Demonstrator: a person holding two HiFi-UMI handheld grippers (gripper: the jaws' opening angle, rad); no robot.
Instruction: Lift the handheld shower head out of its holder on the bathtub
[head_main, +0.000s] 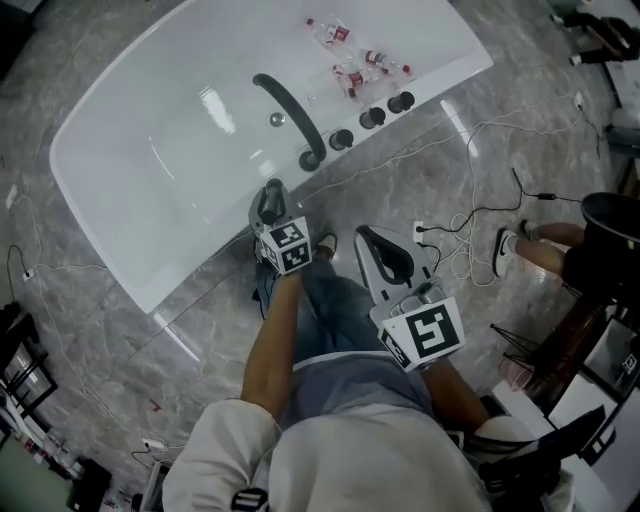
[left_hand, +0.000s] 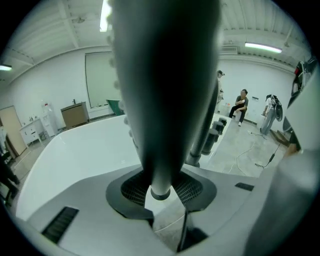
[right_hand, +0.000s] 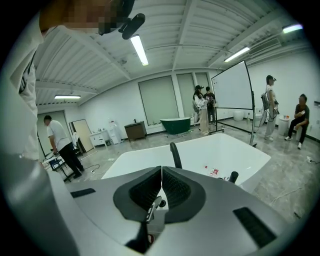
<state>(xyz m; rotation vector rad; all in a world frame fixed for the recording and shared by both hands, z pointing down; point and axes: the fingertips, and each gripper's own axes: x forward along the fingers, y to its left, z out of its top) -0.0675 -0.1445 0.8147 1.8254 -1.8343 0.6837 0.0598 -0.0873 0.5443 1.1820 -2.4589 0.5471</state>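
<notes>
The handheld shower head (left_hand: 165, 90), a dark, smooth tapered wand, stands between the jaws of the left gripper (head_main: 268, 200) at the near rim of the white oval bathtub (head_main: 150, 170). In the left gripper view its long axis runs almost upright: the broad end points up and fills the top of the picture, and the narrow end points down, finishing in a small ring between the two ribbed pads. The jaws stand partly apart and the pads appear to close on the slim lower part of the wand. Whether that end sits in its holder cannot be made out. Just beyond it along the rim rises the dark curved tub spout (head_main: 290, 115), arching over the basin, and after that a row of round dark knobs (head_main: 372, 117). The right gripper (right_hand: 161, 175) hangs over the grey marbled floor (head_main: 450, 170) beside the person's legs, well apart from the tub. It points toward the tub, with its jaws pressed together and nothing between them.
</notes>
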